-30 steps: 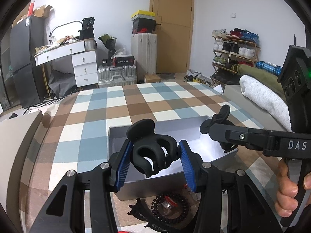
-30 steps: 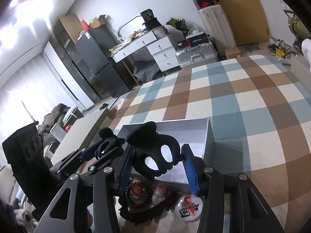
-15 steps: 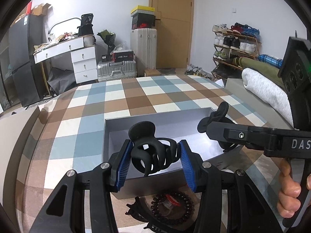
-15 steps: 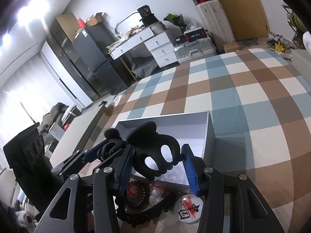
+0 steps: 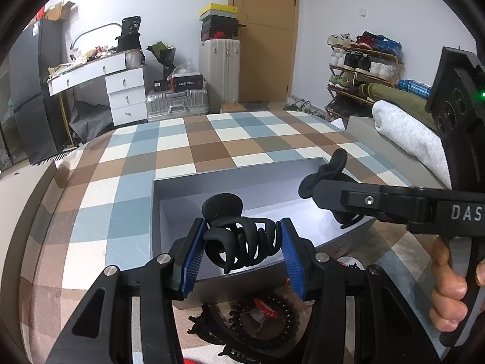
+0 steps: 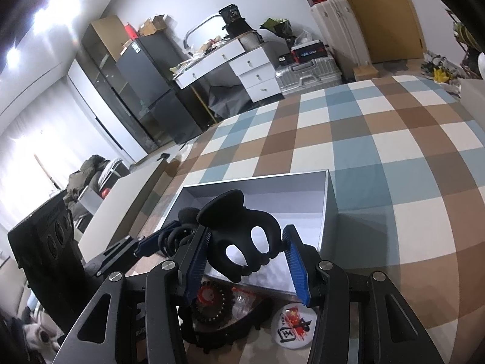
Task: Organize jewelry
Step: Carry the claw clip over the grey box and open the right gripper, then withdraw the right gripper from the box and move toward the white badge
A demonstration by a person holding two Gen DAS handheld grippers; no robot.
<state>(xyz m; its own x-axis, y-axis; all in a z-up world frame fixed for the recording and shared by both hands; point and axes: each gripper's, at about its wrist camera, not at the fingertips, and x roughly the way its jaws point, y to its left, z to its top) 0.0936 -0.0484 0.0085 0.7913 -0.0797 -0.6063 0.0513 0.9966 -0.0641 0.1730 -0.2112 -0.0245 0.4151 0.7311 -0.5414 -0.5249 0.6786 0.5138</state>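
Note:
My left gripper (image 5: 241,244) is shut on a black hair claw clip (image 5: 239,238), its blue pads pressing both sides, just above the near edge of an open grey box (image 5: 236,179). My right gripper (image 6: 247,253) is shut on a second black claw clip (image 6: 242,239) over the same box (image 6: 329,200). In the left wrist view the right gripper's finger (image 5: 363,201) reaches in from the right with its clip (image 5: 330,170). In the right wrist view the left gripper's clip (image 6: 177,233) shows at left.
In front of the box lie a black bead bracelet (image 5: 263,321), more black clips (image 5: 212,330) and a round white badge (image 6: 295,321). The box sits on a checked blue, brown and white cover (image 5: 194,148). A hand (image 5: 448,291) holds the right gripper's handle.
Both grippers have tipped slightly down toward the box, still holding their clips. The box appears a little higher and fuller in both views.

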